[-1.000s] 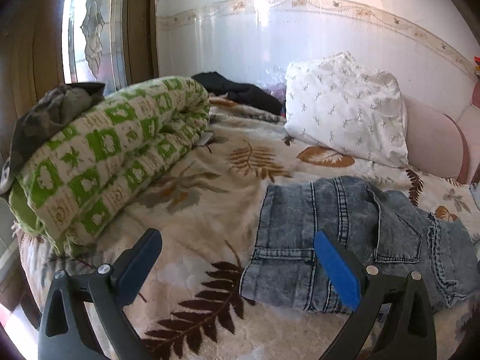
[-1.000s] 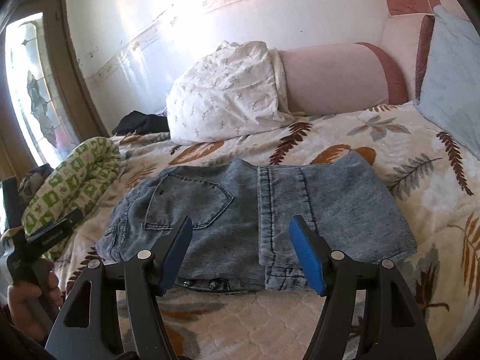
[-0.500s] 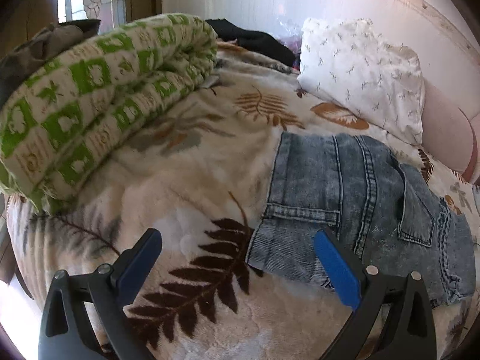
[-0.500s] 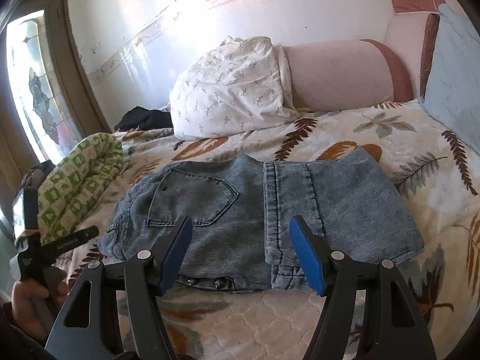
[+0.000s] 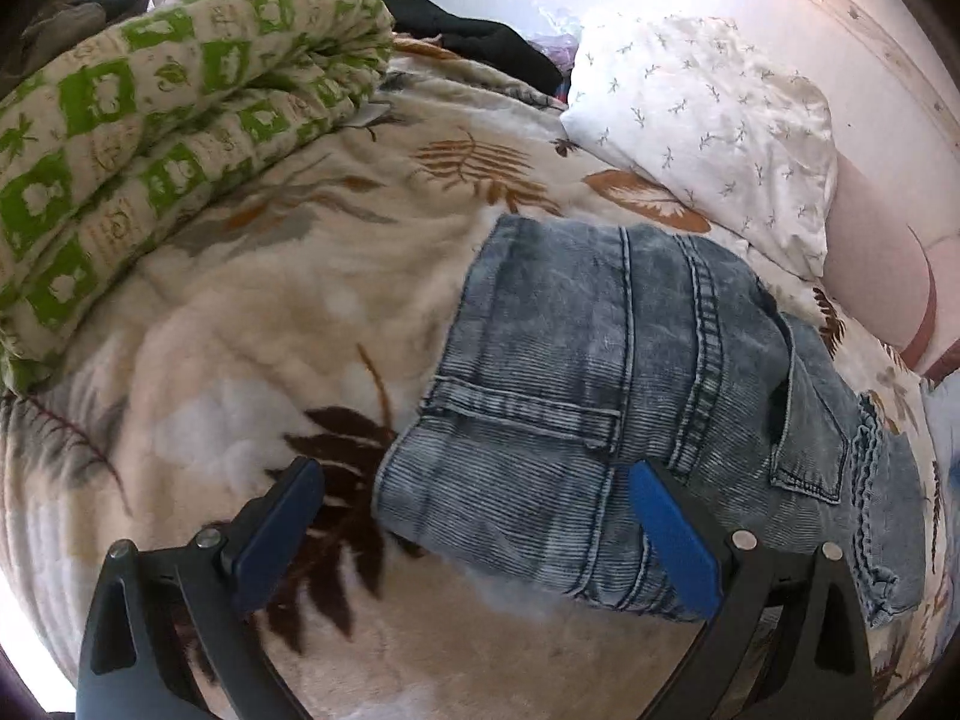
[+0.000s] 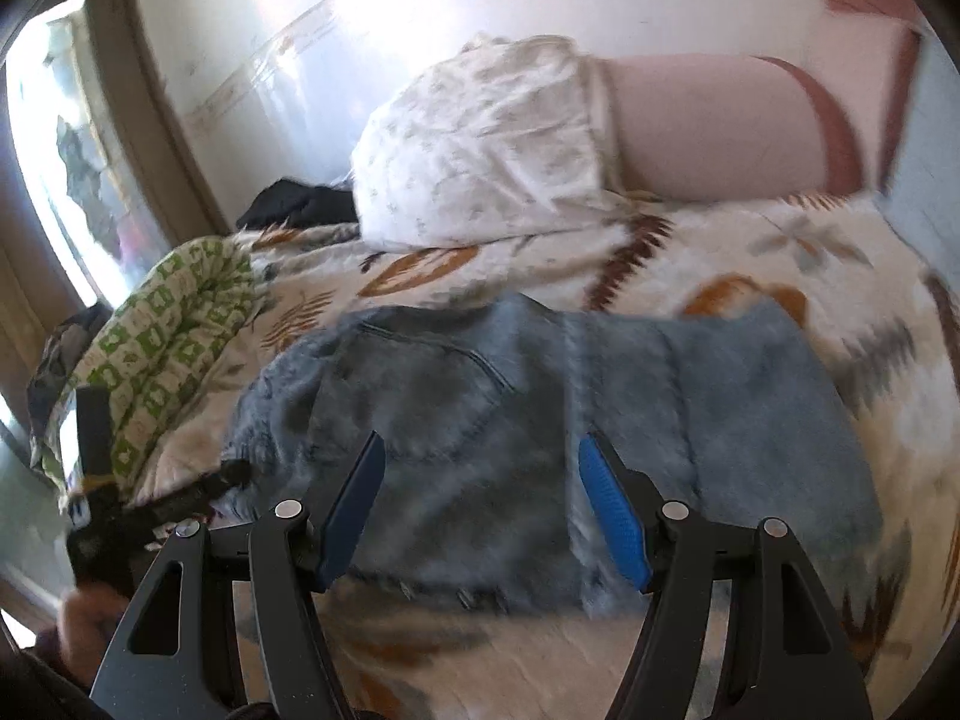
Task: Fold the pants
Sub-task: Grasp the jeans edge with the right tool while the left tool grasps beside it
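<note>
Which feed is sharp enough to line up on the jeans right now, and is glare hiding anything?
Left wrist view: sharp, stitching on the jeans reads clearly between the open left gripper; fisheye bending at the edges. Right wrist view: motion-blurred, jeans seams smeared around the open right gripper. Both views: bright glare washes out the wall behind the white pillow.

Two grippers, both of black plastic with triangular holes in the arms and round silver screws at the joints. Flat blue pads on the fingers of left gripper (image 5: 474, 534) and right gripper (image 6: 480, 513), ribbed on one side.
</note>
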